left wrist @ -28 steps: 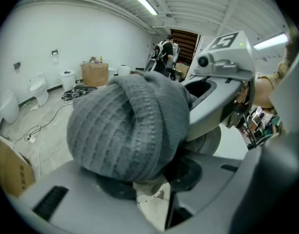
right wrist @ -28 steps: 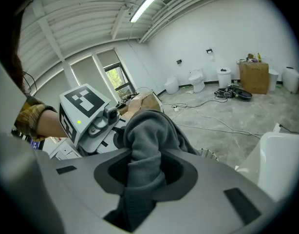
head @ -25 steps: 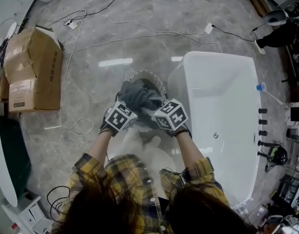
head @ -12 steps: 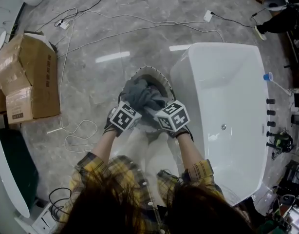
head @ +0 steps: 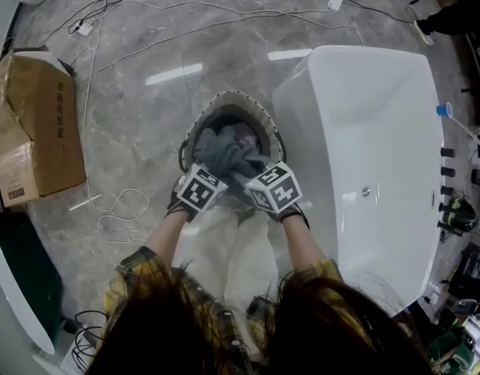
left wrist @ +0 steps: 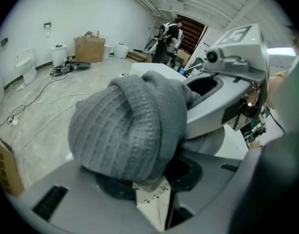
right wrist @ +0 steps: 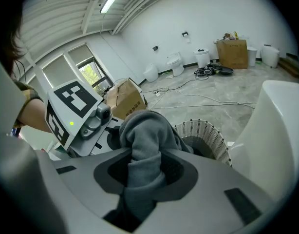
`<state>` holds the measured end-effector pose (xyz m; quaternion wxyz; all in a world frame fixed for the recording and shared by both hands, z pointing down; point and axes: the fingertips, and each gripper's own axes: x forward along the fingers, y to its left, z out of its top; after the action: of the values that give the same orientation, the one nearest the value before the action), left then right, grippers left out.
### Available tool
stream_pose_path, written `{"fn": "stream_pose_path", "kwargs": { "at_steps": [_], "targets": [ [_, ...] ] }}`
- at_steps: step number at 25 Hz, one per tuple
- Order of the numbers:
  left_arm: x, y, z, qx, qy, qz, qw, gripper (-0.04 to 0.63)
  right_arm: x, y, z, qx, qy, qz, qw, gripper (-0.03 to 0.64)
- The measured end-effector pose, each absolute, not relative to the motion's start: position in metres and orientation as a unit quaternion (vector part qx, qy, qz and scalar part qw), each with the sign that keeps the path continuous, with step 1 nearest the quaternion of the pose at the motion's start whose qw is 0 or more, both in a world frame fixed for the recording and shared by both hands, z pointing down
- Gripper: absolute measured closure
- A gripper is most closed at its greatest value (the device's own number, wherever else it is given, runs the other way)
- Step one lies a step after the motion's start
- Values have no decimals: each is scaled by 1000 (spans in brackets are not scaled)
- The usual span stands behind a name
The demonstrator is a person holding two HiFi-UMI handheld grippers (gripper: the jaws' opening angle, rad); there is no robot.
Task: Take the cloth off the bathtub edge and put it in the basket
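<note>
The bundle has come down from over the rim, so more of the basket's far wall and hollow now shows past it, and the person has leaned further over it.

The white bathtub point(head: 365, 131) fills the right side of the marble floor point(head: 146, 116), its near corner just beside the basket. A cardboard box point(head: 33, 131) stands well apart at the left. The basket point(head: 228, 97) is round with a pierced white wall, set on the floor between the tub and the box.

The grey cloth point(head: 224, 151) is bunched in the near half of the basket, low between its walls, clear of the bathtub edge. Something pinkish shows in the basket just past it; I can't tell what.

Both grippers hold it from the near side, close together. The left gripper point(left wrist: 140, 179) has its jaws closed on a thick ribbed wad of the cloth, which bulges up over them. The right gripper point(right wrist: 140, 172) pinches a narrower fold that stands up between its jaws and trails down behind.

Thin white cables point(head: 115, 217) loop across the floor to the left.
</note>
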<state>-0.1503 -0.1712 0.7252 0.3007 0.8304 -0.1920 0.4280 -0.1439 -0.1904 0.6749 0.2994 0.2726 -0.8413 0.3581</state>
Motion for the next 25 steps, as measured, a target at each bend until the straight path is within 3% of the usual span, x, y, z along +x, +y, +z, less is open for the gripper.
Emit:
{"fn": "stream_pose_path", "kwargs": {
  "at_steps": [12, 25],
  "targets": [
    [-148, -165, 813, 797, -203, 434, 368, 454, -140, -190, 766, 233, -820, 365, 376, 499],
    [-168, -144, 870, 762, -192, 471, 401, 456, -148, -176, 828, 228, -788, 410, 398, 485]
  ]
}}
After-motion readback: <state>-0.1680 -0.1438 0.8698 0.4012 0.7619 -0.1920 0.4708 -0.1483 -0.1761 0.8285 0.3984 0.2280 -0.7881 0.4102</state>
